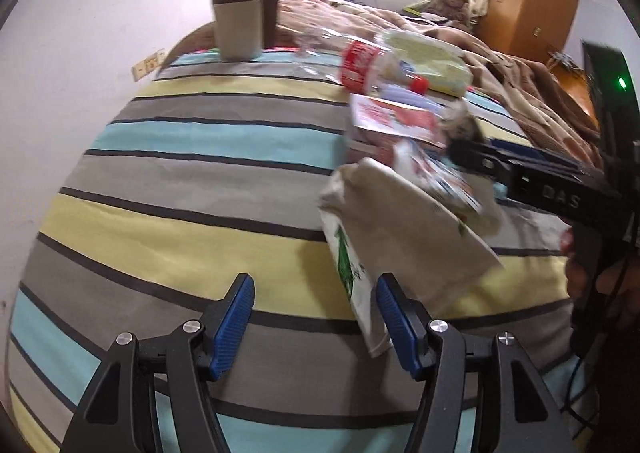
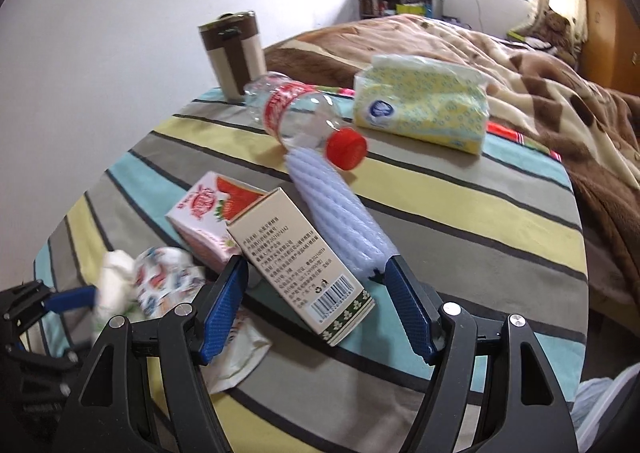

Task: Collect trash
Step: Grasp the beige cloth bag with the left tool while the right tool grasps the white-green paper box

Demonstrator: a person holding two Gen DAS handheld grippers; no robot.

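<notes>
My right claw [image 2: 316, 309] gapes wide around the beige carton [image 2: 298, 265], gripping nothing; my left claw [image 1: 316, 327] hangs half-open, the paper bag [image 1: 404, 237] at two o'clock on the bed [image 1: 180, 181]. Closing skewed could shove the carton into the bottle [image 2: 298, 113].

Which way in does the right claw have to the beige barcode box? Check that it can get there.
Probably yes. The beige barcode box lies tilted between the right claw's open jaws, nothing over it. The foam sleeve and strawberry carton crowd its far end.
</notes>
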